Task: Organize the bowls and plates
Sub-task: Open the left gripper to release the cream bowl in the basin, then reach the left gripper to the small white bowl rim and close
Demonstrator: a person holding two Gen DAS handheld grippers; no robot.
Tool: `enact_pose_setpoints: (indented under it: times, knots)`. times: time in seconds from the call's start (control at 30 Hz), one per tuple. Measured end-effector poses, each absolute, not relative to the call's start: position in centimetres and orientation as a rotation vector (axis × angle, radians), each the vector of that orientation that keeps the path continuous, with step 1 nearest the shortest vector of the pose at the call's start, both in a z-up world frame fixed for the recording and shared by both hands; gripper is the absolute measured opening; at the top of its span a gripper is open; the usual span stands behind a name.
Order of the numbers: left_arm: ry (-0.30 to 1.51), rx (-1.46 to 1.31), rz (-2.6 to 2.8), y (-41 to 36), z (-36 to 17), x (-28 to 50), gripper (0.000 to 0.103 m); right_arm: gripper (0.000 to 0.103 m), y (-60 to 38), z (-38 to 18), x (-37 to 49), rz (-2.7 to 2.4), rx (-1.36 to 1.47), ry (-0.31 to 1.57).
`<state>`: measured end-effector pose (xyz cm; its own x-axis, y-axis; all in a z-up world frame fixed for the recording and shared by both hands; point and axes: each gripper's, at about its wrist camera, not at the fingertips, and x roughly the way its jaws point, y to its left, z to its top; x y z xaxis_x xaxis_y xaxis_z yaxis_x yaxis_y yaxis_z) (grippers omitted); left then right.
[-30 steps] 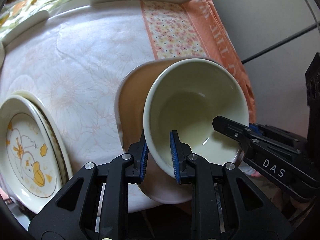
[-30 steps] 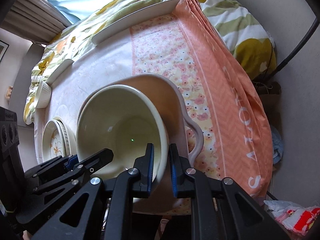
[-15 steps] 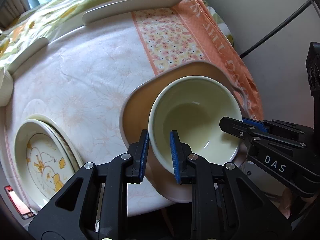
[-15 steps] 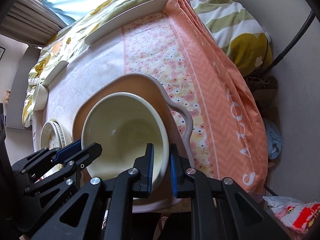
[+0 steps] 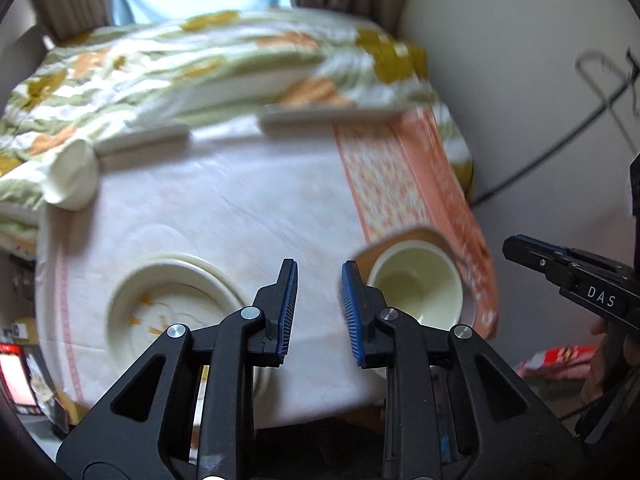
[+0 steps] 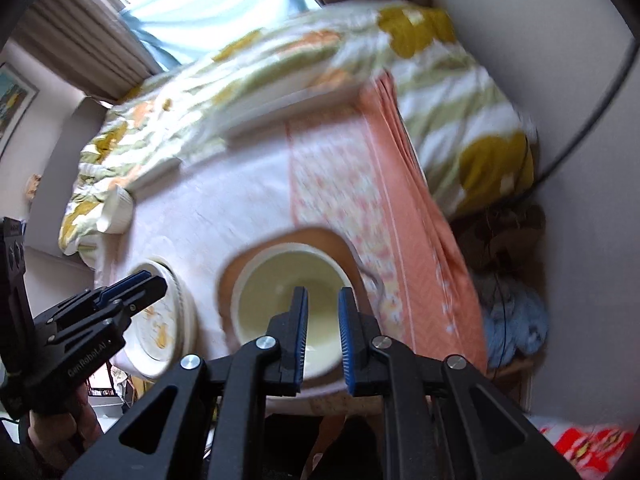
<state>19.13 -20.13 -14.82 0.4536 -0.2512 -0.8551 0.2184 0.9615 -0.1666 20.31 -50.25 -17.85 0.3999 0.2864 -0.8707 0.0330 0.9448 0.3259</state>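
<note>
Both tools have let go of the cream bowl (image 6: 290,304) and have pulled back from the tabletop (image 5: 224,208). One second ago each tool pinched the bowl's rim, the left one on the left side and the right one on the right side, and the bowl was tilted. Now the bowl sits upright inside the brown plate with a handle (image 6: 320,240), at the near right corner of the tabletop, on the border of the orange patterned cloth (image 6: 340,184).

The left tool (image 5: 318,312) hangs above the near edge with its blue pads apart, a medium gap, and nothing is between them. In its view the bowl (image 5: 416,284) appears just to the right of the right pad and much smaller than before. The right tool (image 6: 323,334) also has its pads apart, a slightly narrower gap, and it holds nothing; the bowl is seen behind and between the fingers, but they do not touch it.

The stack of plates with the yellow duck picture (image 5: 168,308) lies at the near left, well apart from the bowl. A small white bowl (image 5: 74,180) stands at the far left edge, and two long white dishes (image 5: 336,114) lie along the far edge. Behind is a bed with a flowered blanket (image 5: 200,56). Both views are blurred.
</note>
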Motion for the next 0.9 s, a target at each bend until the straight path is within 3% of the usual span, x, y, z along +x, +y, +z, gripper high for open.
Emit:
enact_pose_setpoints:
  times: [0.07,0.1,0.13,0.17,0.2,0.43,0.7,0.77,0.83,0.9]
  knots:
    - [0.993,-0.070,-0.235,-17.6,-12.6,18.9,0.067,0.016,-49.0,-15.6,21.0,0.227,0.303,1.077]
    - [0.935,-0.081,-0.180,-15.6,-11.1,18.5,0.101,0.027,-48.2,-14.8,21.3,0.248,0.297,1.044]
    - [0.876,-0.087,-0.144,-14.2,-10.1,18.0,0.103,0.040,-47.1,-14.0,21.8,0.276,0.285,1.009]
    - [0.823,-0.088,-0.117,-12.7,-9.2,17.5,0.103,0.077,-46.0,-13.5,22.1,0.301,0.271,0.988]
    - [0.786,-0.084,-0.092,-11.3,-8.5,17.2,0.103,0.103,-44.9,-13.1,22.3,0.323,0.259,0.968]
    - [0.802,-0.235,-0.006,0.7,-9.1,18.9,0.103,0.103,-34.5,-11.2,24.8,0.487,0.174,0.882]
    - [0.921,-0.592,0.009,14.1,-15.4,24.7,0.100,0.103,-20.0,-14.1,32.5,0.516,-0.009,1.046]
    - [0.974,-0.636,-0.028,15.7,-17.6,27.0,0.089,0.103,-17.1,-15.4,34.7,0.495,-0.044,1.045]
    - [1.044,-0.666,-0.060,16.5,-20.1,29.2,0.070,0.103,-14.5,-17.5,37.1,0.513,-0.039,1.087]
    - [1.095,-0.712,-0.076,16.9,-22.4,30.7,0.057,0.103,-12.7,-19.7,39.2,0.525,-0.027,1.141]
